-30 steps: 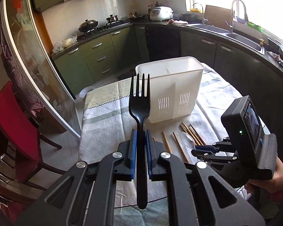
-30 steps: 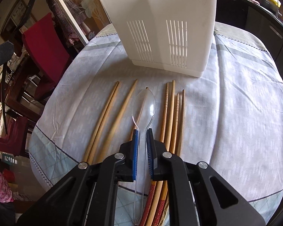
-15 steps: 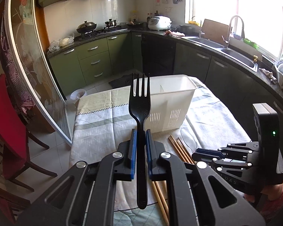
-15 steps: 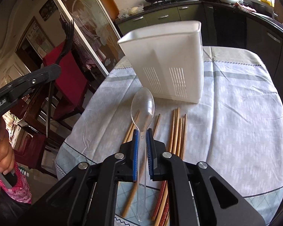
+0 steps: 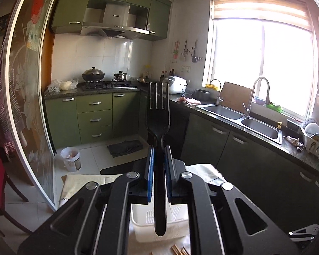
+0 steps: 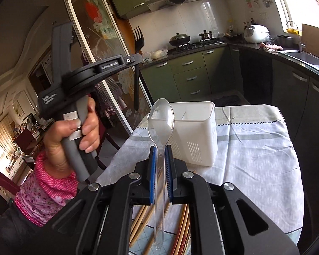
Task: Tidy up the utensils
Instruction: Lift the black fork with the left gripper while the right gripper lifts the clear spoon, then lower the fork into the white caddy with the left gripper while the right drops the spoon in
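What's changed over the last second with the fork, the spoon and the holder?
Both grippers rose. The right gripper lifted the clear spoon off the tablecloth, away from the chopsticks. The left gripper carried the black fork up and tilted level, so the white holder dropped low in its view. Both grips stayed shut; holder and chopsticks stayed put.

Daylight floods through the window (image 5: 263, 68), blown out to white glare. Cabinets (image 5: 95, 119) beyond stay dim. Strong fisheye bending with dark vignette at edges. Hand (image 6: 72, 136) slightly motion-blurred.
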Demonstrator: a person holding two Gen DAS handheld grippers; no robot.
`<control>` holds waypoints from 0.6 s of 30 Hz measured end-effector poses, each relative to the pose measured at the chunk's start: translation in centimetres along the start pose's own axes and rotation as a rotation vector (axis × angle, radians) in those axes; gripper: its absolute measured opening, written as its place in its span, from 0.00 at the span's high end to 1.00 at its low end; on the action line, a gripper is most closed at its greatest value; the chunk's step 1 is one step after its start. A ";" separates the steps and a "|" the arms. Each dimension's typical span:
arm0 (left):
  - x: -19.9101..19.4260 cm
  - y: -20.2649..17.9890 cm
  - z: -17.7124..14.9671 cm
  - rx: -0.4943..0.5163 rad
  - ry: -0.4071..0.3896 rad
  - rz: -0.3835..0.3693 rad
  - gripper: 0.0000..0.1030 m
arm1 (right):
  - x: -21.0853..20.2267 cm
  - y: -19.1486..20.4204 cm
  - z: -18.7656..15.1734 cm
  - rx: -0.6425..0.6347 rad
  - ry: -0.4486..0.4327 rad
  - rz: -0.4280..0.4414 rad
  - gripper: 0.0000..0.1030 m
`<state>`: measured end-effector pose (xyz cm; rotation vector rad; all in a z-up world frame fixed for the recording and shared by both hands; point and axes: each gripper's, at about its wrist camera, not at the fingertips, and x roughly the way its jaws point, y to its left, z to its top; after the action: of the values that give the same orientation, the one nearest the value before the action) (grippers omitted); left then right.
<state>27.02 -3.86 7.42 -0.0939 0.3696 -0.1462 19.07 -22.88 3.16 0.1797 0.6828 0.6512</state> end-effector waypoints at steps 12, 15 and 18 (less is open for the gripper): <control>6.0 1.3 -5.1 -0.014 0.032 0.030 0.91 | -1.2 -1.5 3.7 0.011 -0.069 -0.004 0.91; 6.0 1.1 -5.9 0.007 0.044 0.034 0.91 | -0.8 -1.3 5.2 0.006 -0.098 -0.003 0.91; 6.0 1.2 -6.4 0.009 0.060 0.028 0.89 | -0.1 -1.0 7.2 0.002 -0.139 -0.016 0.91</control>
<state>30.36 -4.01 -0.79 -0.0751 0.4299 -0.1230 24.06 -23.34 8.46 0.2186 0.5508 0.6165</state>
